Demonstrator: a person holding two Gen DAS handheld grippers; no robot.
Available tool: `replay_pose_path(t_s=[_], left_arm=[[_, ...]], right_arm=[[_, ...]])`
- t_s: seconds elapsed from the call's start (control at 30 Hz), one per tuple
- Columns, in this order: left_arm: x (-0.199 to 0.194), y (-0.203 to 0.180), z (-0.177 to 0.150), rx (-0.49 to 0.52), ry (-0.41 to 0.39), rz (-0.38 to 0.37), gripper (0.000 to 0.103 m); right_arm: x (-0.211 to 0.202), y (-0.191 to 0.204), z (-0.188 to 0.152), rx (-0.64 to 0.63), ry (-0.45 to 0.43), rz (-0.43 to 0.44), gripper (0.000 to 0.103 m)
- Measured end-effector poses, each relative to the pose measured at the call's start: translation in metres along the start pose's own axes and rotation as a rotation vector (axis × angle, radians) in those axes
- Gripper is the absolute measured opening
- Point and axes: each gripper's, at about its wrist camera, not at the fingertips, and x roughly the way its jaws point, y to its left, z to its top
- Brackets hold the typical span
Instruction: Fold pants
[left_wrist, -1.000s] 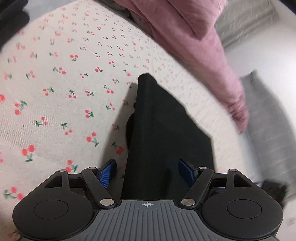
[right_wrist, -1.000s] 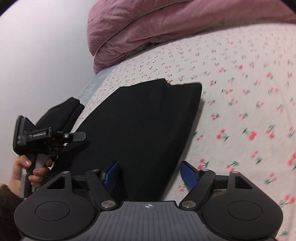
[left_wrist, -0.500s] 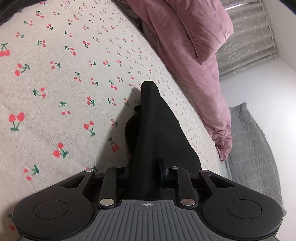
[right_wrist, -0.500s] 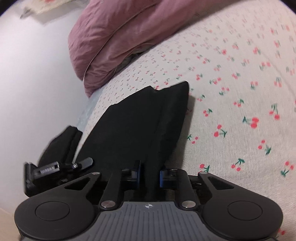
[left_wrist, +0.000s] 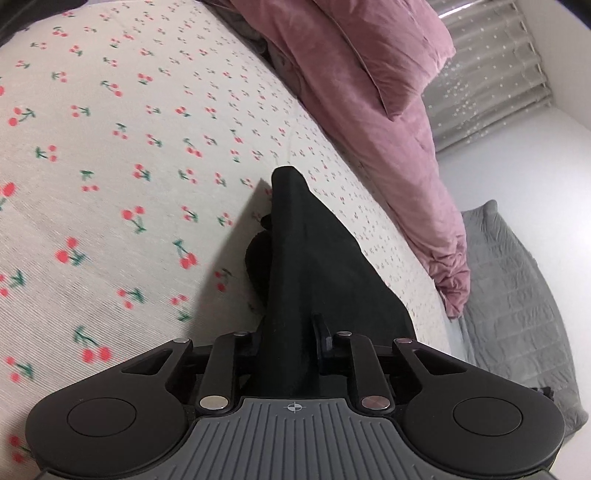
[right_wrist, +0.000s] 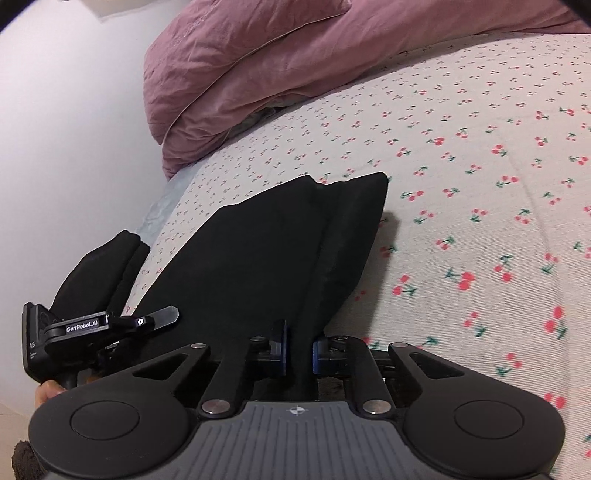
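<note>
The left gripper (left_wrist: 291, 347) sits at the bottom middle of its view. Its jaws are closing, and the black pants (left_wrist: 306, 266) are pinched between them. The right gripper (right_wrist: 298, 350) is at the bottom middle of its own view. Its jaws are closing too, with an edge of the same pants squeezed between the blue pads (right_wrist: 281, 345).

From each gripper the pants run up toward the middle of the frame. They lie on the bed sheet (left_wrist: 110, 184), which is white with little red cherries. In the right view they spread wide and mostly flat, with a raised fold along their right side. Another part of the pants hangs over the bed edge at the lower left.

The pants look soft, floppy and light. They will sag and bunch wherever nothing holds them, so it seems best to grab them at the edge, with the two holds well apart.

Farther back, a pink blanket (left_wrist: 388, 122) is piled at the top of both views. A gray blanket (left_wrist: 517, 314) lies at the right of the left view.
</note>
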Motion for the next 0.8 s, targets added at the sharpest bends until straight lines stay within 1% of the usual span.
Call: replay_pose_path(t_s=[0.17,0.37,0.43,0.53,0.7,0.8], left_arm=[[0.015,-0.018,-0.006,0.025,0.015,0.005,0.017],[0.043,-0.046,-0.011,0.054,0.038,0.009,0.017],[0.055,-0.057,-0.014,0.058,0.048,0.01,0.017],[0.074,-0.075,-0.019,0.068,0.063,0.007,0.016],[0.112,-0.11,-0.028,0.115,0.078,0.001,0.016],[0.134,-0.127,-0.031,0.134,0.091,-0.009,0.016]], right_arm=[[-0.014,-0.013,0.007,0.002,-0.005,-0.032,0.011],[-0.036,-0.035,0.019,-0.014,-0.022,-0.086,0.01],[-0.045,-0.044,0.026,-0.018,-0.039,-0.107,0.01],[-0.058,-0.059,0.038,-0.019,-0.089,-0.145,0.01],[-0.078,-0.101,0.047,0.01,-0.164,-0.159,0.01],[-0.087,-0.129,0.055,0.087,-0.17,-0.151,0.009]])
